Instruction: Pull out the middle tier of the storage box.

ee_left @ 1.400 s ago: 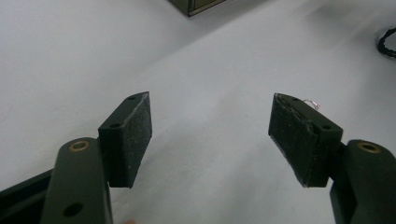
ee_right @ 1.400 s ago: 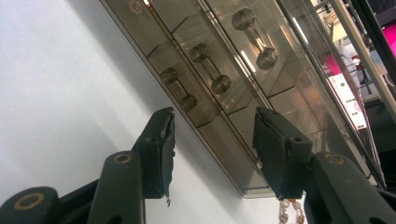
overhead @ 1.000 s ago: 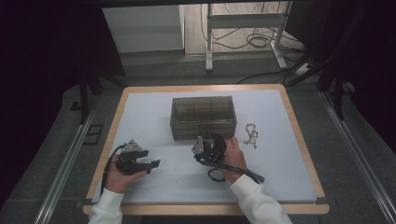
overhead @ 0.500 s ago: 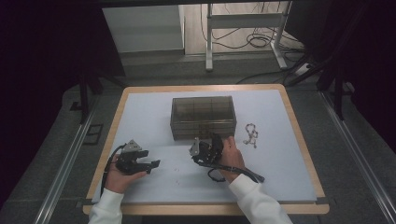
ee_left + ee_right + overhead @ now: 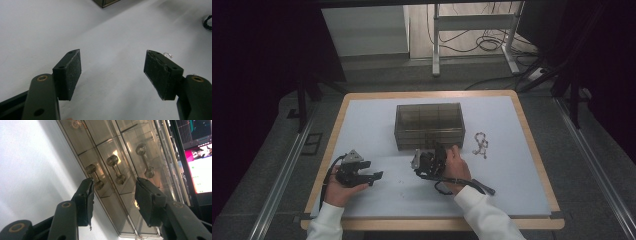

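A smoky see-through drawer box [image 5: 429,125] stands in the middle of the pale mat. My right gripper [image 5: 430,152] is at its front face, open; in the right gripper view its jaws [image 5: 113,195] point at the drawer fronts [image 5: 120,157], with a dumbbell-shaped handle [image 5: 116,169] beyond the gap and another handle [image 5: 95,177] by the left pad's tip. Nothing is pressed between the pads. My left gripper [image 5: 374,175] rests low at the near left, open and empty [image 5: 112,67]. A tiny wire hook [image 5: 168,54] lies on the mat just past its right pad.
A thin chain [image 5: 481,145] lies on the mat right of the box. The table's wooden rim [image 5: 532,145] frames the mat. The right gripper's cable [image 5: 472,186] trails over the mat near the front. Floor rails run along both sides of the table.
The right gripper has edged slightly to the left along the box's front. The left gripper has stayed where it was.
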The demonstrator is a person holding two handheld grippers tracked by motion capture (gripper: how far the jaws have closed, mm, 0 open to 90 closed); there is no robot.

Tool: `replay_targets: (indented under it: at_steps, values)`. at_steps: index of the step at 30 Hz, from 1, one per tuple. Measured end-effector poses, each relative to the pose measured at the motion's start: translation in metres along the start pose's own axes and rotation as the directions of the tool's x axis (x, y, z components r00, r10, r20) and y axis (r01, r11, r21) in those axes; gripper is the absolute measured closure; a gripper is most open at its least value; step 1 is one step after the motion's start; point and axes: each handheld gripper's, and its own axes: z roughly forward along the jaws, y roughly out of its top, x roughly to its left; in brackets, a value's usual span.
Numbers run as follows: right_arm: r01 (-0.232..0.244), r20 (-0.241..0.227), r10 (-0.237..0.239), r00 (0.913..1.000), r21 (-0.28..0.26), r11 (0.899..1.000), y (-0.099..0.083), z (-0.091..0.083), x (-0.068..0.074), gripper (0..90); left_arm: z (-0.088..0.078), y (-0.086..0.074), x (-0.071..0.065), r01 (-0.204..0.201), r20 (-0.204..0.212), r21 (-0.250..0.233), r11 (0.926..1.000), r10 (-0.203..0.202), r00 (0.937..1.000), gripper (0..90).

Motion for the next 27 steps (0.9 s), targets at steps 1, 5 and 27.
replay_targets:
  at_steps: [1, 5, 27]
  values:
    - [0.000, 0.000, 0.000, 1.0000, 0.000, 1.000, 0.0000, 0.0000, 0.0000, 49.9, 0.0000, 0.0000, 0.0000, 0.000, 0.000, 0.000, 1.0000, 0.000, 1.0000, 30.7]
    - [0.010, 0.007, -0.010, 0.9999, -0.003, 1.000, 0.0007, -0.0002, 0.0015, 49.9, 0.0002, -0.0002, 0.0002, 0.000, 0.000, 0.002, 1.0000, 0.000, 1.0000, 30.6]
    - [0.028, 0.019, -0.028, 0.9994, -0.008, 1.000, 0.0010, 0.0014, 0.0028, 49.9, 0.0002, -0.0003, 0.0003, 0.000, -0.001, 0.003, 1.0000, 0.000, 1.0000, 30.7]
